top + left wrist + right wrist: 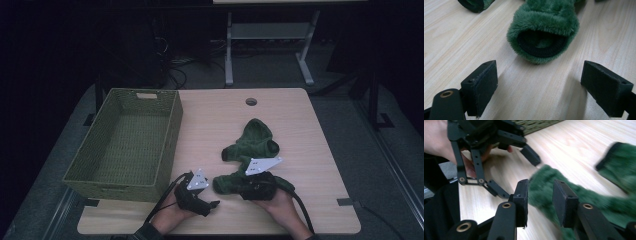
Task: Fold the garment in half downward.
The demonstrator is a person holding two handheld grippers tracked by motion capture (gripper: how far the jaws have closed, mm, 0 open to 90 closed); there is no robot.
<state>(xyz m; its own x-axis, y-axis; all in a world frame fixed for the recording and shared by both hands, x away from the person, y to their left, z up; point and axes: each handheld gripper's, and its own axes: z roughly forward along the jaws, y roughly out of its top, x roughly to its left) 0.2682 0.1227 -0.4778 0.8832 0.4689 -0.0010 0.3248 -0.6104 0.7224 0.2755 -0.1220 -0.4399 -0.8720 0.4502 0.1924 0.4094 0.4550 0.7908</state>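
Two grippers low at the near edge of the table (210, 115), a fuzzy green hoodie (255, 142) lying right of centre, well apart from the empty-looking woven basket (172, 135) on the left.

Left gripper (539, 80): fingers (482, 85) spread wide, nothing between them, aimed at the open cuff (542, 37) of one sleeve just ahead, not touching it.

Right gripper (540, 195): fingers (522, 200) set narrow, straddling the same sleeve farther up, green pile visible in the gap. Too blurred to tell whether pinched or only around it.

Judged step: getting both grippers onto the sleeve, probably to fold or lift the hoodie.

Possible trouble from here:
- Shallow bite on the right, catching fluff rather than cloth, so sliding out on any pull.
- Left closing short of the cuff and clamping on bare table, given the gap in front.
- Close quarters between the two grippers near the cuff; risk of knocking fingers together or trapping a cable.
- Pull from one side alone likely to drag the whole hoodie across the table and bunch it, spoiling any fold.
- Hood and far sleeve loose, liable to flop or trail if lifted toward the basket.
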